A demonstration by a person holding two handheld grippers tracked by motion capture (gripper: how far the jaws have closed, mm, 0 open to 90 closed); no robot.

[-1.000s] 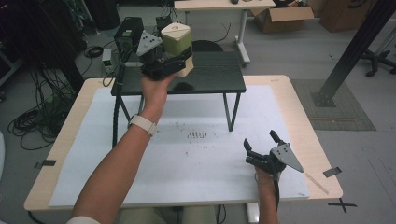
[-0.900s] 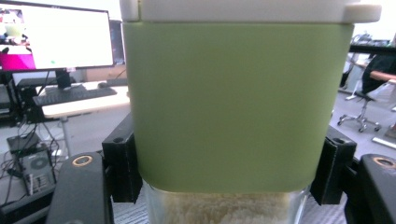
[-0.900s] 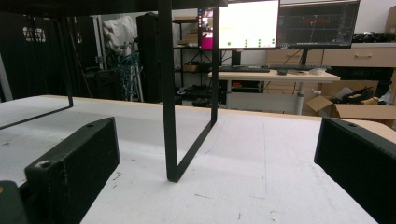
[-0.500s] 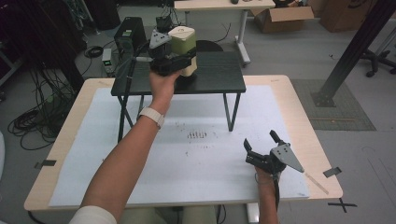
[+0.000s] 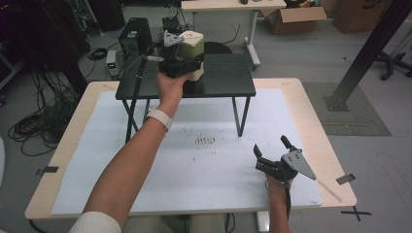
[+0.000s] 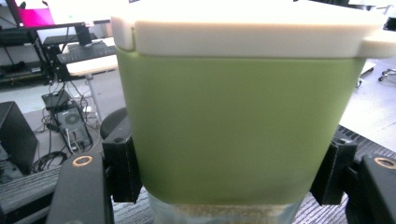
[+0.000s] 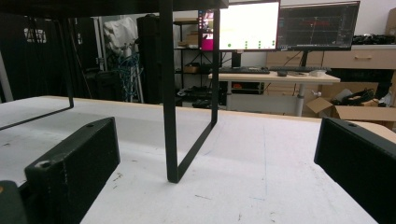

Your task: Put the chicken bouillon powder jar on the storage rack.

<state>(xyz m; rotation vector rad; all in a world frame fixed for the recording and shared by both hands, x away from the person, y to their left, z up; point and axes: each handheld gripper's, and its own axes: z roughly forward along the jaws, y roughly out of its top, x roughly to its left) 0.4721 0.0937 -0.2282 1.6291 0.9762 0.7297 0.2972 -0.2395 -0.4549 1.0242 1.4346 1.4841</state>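
Green container, high view: the green container (image 5: 194,54) with a cream lid is gripped by the left gripper (image 5: 180,65) over the black stand (image 5: 228,80).
Right gripper, high view: the right gripper (image 5: 275,154) is held spread wide above the white table sheet (image 5: 204,165).
Left gripper view: the container's green wall (image 6: 238,126) is clamped between both jaws.
Right gripper view: the jaws are seen wide apart, nothing between them; a stand leg (image 7: 169,93) is seen ahead.

Grey floor (image 5: 311,53), cable tangle (image 5: 34,126), wooden desk (image 7: 275,77) with lit monitors (image 7: 250,24), cardboard boxes (image 5: 296,17).

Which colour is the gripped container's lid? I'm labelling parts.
Cream-white lid, clearest in the left gripper view.
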